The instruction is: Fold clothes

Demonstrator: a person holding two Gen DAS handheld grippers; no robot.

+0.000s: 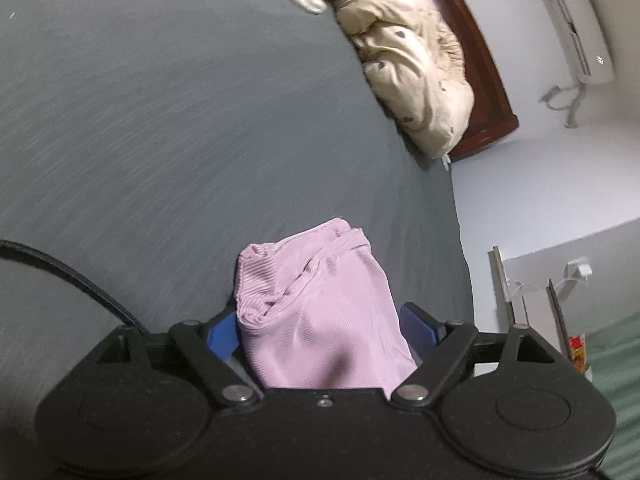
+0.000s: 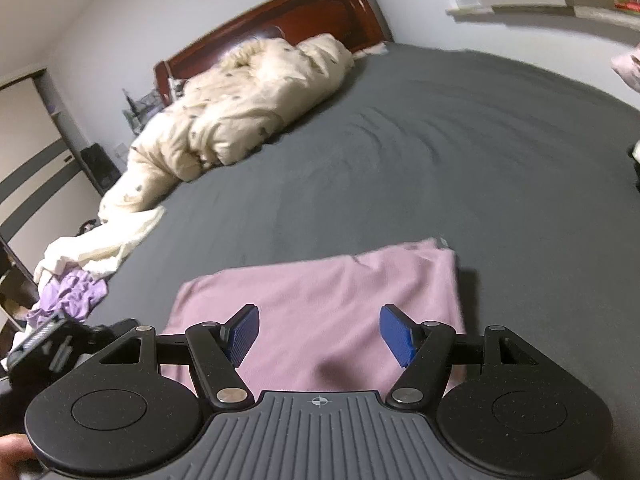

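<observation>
In the left wrist view a bunched pink ribbed garment (image 1: 320,312) stands between the blue pads of my left gripper (image 1: 320,318). The jaws stand wide. The left pad (image 1: 222,336) touches the cloth, while the right pad (image 1: 420,330) shows a thin gap, so I read no squeeze. In the right wrist view a pink garment (image 2: 320,280) lies flat and folded on the grey bed sheet (image 2: 400,152). My right gripper (image 2: 318,314) hovers over its near part, open, with nothing between its pads.
A cream quilt (image 2: 240,100) is heaped along the dark red headboard (image 2: 280,20). A purple garment (image 2: 76,292) and cream cloth lie at the bed's left edge. A black cable (image 1: 60,272) crosses the sheet. The bed's edge (image 1: 460,240) drops off to the right.
</observation>
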